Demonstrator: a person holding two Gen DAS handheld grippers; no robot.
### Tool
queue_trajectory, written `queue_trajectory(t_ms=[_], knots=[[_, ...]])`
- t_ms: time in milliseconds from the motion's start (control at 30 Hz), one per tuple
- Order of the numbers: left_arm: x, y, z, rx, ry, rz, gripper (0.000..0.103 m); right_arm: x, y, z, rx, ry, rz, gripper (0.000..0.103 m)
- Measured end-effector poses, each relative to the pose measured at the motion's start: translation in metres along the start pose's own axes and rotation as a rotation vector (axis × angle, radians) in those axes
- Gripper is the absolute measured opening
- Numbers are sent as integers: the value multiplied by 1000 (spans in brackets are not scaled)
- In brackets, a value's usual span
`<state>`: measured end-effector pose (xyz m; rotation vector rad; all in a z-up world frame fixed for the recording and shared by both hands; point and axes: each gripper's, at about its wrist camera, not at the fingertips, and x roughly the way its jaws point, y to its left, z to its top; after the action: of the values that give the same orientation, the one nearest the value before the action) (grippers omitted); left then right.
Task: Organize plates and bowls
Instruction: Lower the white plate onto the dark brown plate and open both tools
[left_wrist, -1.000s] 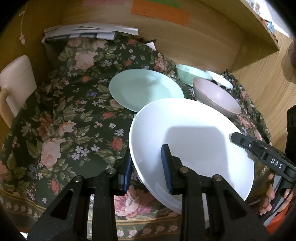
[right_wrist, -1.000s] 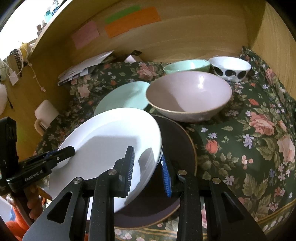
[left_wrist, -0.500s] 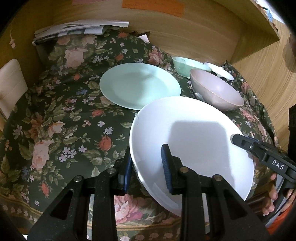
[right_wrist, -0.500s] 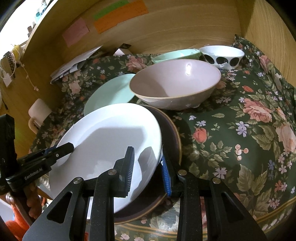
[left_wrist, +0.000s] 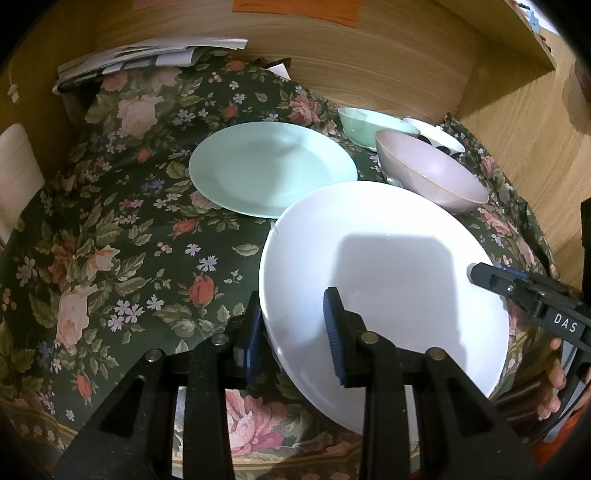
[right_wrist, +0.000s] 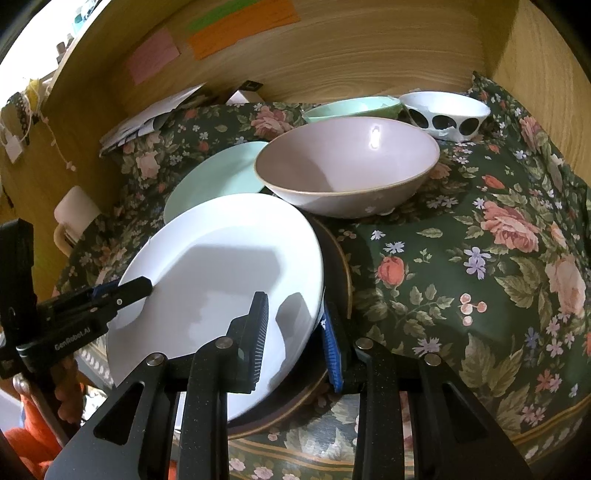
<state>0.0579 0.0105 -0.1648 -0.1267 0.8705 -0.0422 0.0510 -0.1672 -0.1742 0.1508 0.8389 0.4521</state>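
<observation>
I hold a large white plate (left_wrist: 388, 258) (right_wrist: 221, 266) by opposite rims over the near edge of the floral tablecloth. My left gripper (left_wrist: 295, 332) is shut on its left rim, one pad under and one on top. My right gripper (right_wrist: 293, 332) is shut on its right rim. Each gripper also shows in the other view: the right gripper (left_wrist: 495, 277), the left gripper (right_wrist: 122, 291). A dark brown plate (right_wrist: 338, 266) lies under the white one. Behind them are a mint plate (left_wrist: 273, 166), a pink bowl (right_wrist: 343, 162), a mint bowl (right_wrist: 351, 107) and a white bowl with black dots (right_wrist: 443, 114).
Wooden walls (left_wrist: 406, 74) close in the back and the right side. A stack of papers (left_wrist: 147, 55) lies at the back left. A cream mug (right_wrist: 74, 210) stands at the left edge. A person's fingers (left_wrist: 554, 369) grip the right tool's handle.
Both grippers keep their hold on the white plate. The views have shifted only slightly, and the pink bowl looks a little larger in the right wrist view.
</observation>
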Motion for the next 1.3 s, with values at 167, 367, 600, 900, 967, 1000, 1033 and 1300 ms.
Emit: queue_trajectory(t_ms=[167, 367, 600, 900, 967, 1000, 1033, 1300], knots=[[2, -3, 1, 20, 2, 5, 34, -2, -1, -1, 4, 2, 2, 27], [4, -6, 2, 30, 7, 0, 40, -4, 3, -3, -19, 0, -20, 27], [7, -10, 2, 40, 8, 0, 46, -7, 4, -4, -28, -4, -35, 27], [12, -13, 5, 48, 19, -10, 47, -26, 7, -3, -56, -67, -105, 28], [13, -14, 6, 52, 20, -11, 48, -29, 5, -1, -59, -76, -117, 28], [14, -14, 6, 52, 21, -13, 49, -29, 6, 0, -64, -79, -129, 28], [13, -14, 6, 52, 23, -16, 49, -30, 6, 0, -67, -83, -134, 29], [-9, -1, 15, 40, -35, 9, 59, -33, 14, 11, -78, -119, -84, 44]])
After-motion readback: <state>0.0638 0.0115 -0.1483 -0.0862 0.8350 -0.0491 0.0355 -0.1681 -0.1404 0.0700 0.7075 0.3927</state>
